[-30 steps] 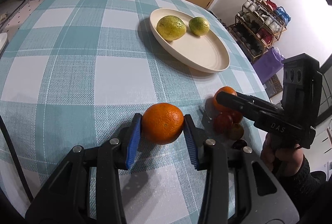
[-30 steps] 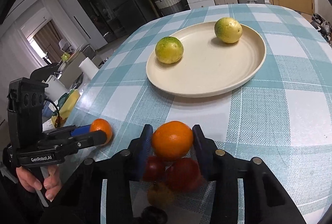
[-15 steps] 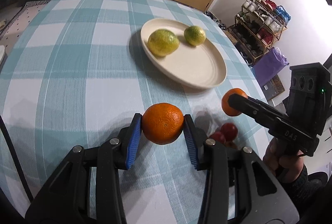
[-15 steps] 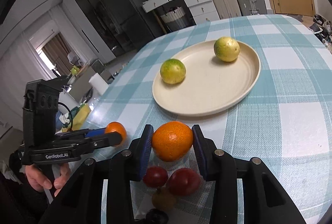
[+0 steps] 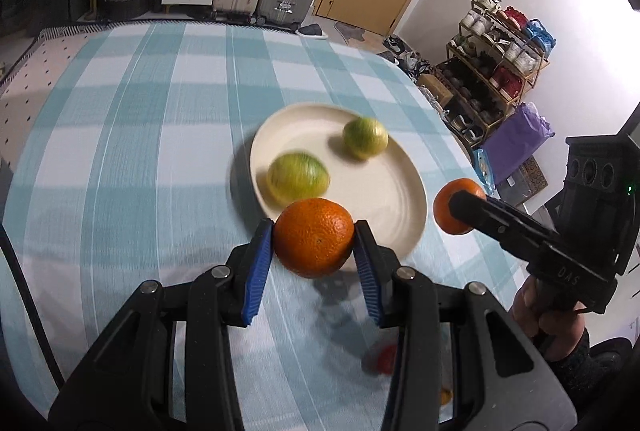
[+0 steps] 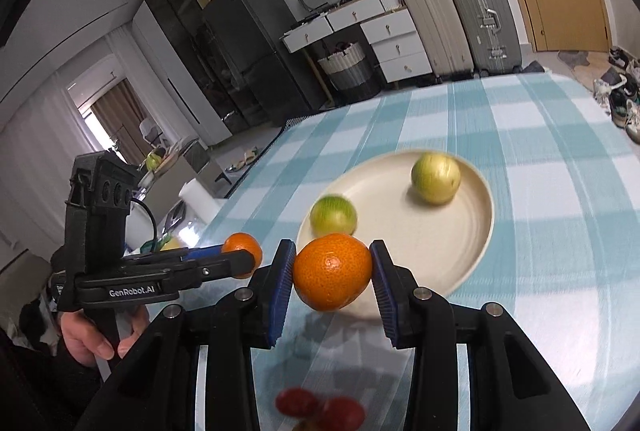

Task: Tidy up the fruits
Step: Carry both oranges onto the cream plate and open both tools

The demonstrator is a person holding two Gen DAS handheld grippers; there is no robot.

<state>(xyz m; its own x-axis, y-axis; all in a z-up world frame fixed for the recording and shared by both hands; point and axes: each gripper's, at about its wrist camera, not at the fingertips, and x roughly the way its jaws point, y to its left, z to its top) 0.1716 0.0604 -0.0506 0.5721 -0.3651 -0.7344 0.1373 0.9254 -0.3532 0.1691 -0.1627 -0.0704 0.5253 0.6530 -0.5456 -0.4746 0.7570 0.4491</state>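
While each gripper clamps its own fruit above the checked table [image 5: 140, 151], the left gripper [image 5: 314, 237] pinches one orange [image 5: 314, 235] and the right gripper [image 6: 332, 273] another orange [image 6: 332, 271]. Just beyond them, a cream plate [image 6: 460, 251] holds two green-yellow citrus: one [image 6: 333, 215] near its edge, the other [image 6: 436, 179] farther in.

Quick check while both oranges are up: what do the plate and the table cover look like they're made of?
Plate: likely glazed ceramic or stoneware, perhaps melamine; cream, smooth, with a soft sheen and a low raised rim. Blur hides finer detail.
Table cover: looks like woven cloth, matte, in a teal and white check with a fine thread texture; a coated finish cannot be ruled out.
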